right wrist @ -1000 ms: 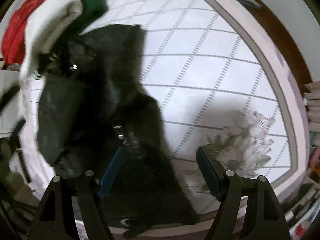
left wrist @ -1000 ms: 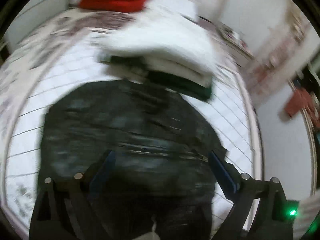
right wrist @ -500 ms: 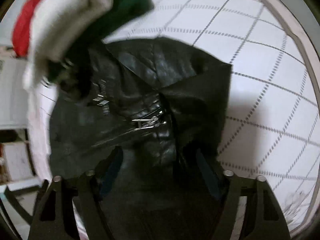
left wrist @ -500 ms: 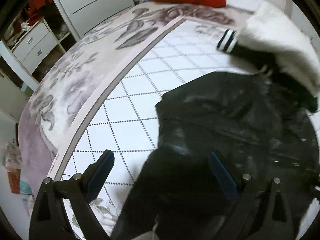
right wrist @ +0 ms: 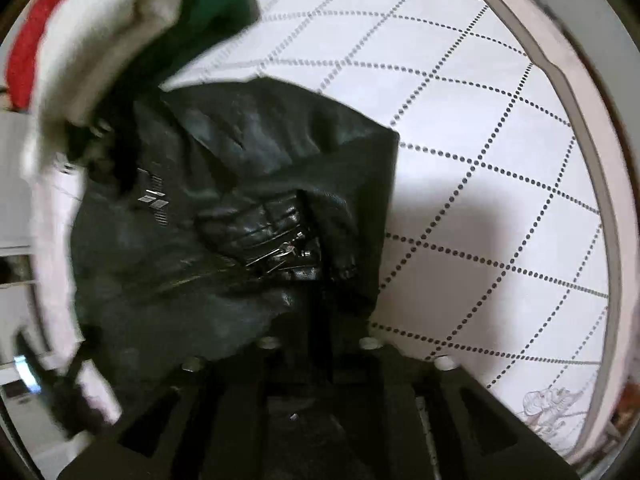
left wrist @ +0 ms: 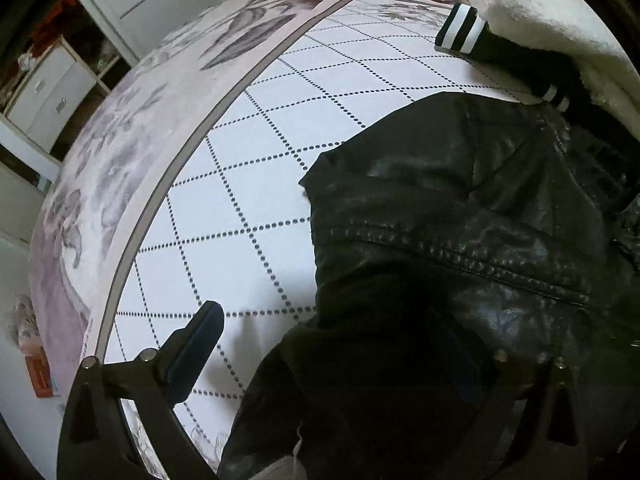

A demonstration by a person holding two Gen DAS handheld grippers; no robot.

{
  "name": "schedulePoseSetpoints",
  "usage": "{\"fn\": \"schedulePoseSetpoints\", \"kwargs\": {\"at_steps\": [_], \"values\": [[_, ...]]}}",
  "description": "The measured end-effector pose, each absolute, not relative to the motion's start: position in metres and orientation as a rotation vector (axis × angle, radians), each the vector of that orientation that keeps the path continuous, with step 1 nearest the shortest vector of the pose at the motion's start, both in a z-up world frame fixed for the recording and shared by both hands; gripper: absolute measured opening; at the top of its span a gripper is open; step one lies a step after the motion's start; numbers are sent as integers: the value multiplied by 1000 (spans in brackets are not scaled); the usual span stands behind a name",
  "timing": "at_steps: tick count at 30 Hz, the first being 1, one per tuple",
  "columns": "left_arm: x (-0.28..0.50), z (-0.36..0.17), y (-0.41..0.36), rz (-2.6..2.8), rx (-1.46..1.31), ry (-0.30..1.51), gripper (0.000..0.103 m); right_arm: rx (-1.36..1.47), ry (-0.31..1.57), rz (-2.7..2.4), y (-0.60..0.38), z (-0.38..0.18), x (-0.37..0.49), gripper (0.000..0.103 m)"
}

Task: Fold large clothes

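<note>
Bed (left wrist: 248, 184), white quilt with dotted diamond grid, floral border. Left wrist view: black leather jacket (left wrist: 460, 240) lies on it; my left tool (left wrist: 332, 360) stands wide apart, jaws having just opened further, one finger over bare quilt, the other over the jacket. Striped cuff (left wrist: 460, 34) and white fleece (left wrist: 560, 20) beyond. Right wrist view: my right tool (right wrist: 320, 320), jaws just closing, nearly together on a jacket (right wrist: 240, 208) fold; whether they pinch, I cannot tell.

Your left gripper (left wrist: 328, 356) stands wide open over the near left edge of the black leather jacket (left wrist: 480, 240), which lies on the bed (left wrist: 240, 184). Its left finger (left wrist: 196, 348) hangs above bare quilt; the right one is lost in dark fabric.
</note>
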State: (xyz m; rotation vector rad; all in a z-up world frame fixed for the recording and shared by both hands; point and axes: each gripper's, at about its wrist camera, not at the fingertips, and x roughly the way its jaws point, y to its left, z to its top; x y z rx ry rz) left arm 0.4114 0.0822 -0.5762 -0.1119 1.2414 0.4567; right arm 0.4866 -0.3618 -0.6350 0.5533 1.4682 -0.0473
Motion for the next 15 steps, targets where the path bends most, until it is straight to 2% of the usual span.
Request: {"fn": "schedulePoseSetpoints", "kwargs": {"at_steps": [1, 2, 7, 8, 9, 11, 15], "values": [[408, -573, 82, 453, -136, 1247, 103, 592, 1448, -33, -371, -631, 481, 66], [401, -568, 82, 452, -164, 1253, 103, 630, 1433, -23, -379, -629, 474, 75], [358, -547, 70, 439, -189, 1247, 103, 798, 1561, -4, -397, -666, 418, 75], [349, -547, 68, 438, -186, 1257, 103, 790, 1590, 2, -392, -675, 408, 73], [343, -547, 67, 436, -185, 1266, 103, 771, 1621, 15, -385, -683, 399, 65], [326, -549, 67, 418, -188, 1294, 103, 741, 1620, 49, -369, -690, 377, 8], [299, -551, 78, 378, -161, 1324, 103, 871, 1577, 12, -350, -696, 347, 5]]}}
